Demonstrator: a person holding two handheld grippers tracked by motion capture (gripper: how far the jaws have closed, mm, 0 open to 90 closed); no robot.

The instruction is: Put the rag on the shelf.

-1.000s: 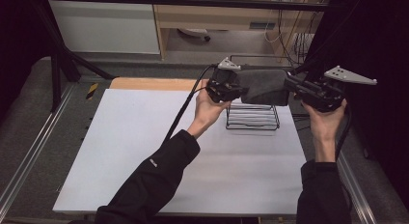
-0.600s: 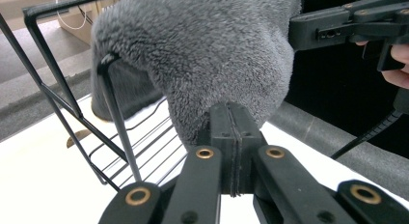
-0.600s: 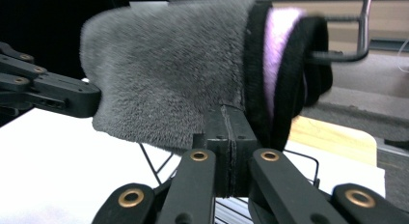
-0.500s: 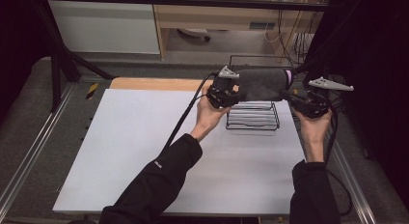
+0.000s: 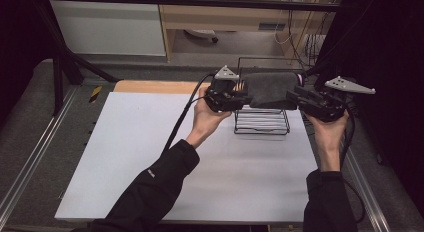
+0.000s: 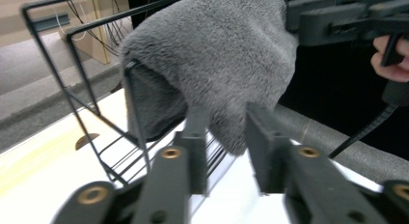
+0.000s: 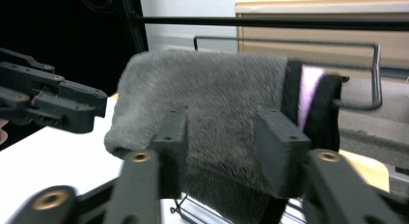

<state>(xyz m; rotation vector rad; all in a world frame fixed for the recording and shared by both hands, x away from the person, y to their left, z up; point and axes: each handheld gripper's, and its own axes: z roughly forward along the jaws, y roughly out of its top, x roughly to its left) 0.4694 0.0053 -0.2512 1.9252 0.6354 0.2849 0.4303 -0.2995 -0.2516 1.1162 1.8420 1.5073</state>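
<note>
High view: I stand at the near side of a white table (image 5: 150, 157) with a gripper in each hand; both reach toward a black wire rack (image 5: 261, 123) at the table's far right.
Sock: a grey fuzzy sock (image 5: 270, 88) is draped over the rack's top bar, hanging down on both sides, between my two grippers.
Sock's cuff: in the right gripper view the sock (image 7: 212, 96) ends at its right in a black cuff with a pink stripe (image 7: 308, 96).
Left gripper: my left gripper (image 5: 239, 96) is at the sock's left end; in the left gripper view its jaws have just been opening and now stand apart, with the sock's (image 6: 217, 60) hanging tip just past them and no pad pressing on it. Released.
Right gripper: my right gripper (image 5: 296, 98) is at the sock's right end; in its own view the jaws have just been opening too, parted in front of the grey cloth, and I see no pinch on it. Released.
Rack: in the left gripper view its thin black bars (image 6: 72, 84) rise from the table and carry the sock.
Beyond: a wooden board edge (image 5: 150, 86) lies along the far side of the table.
</note>
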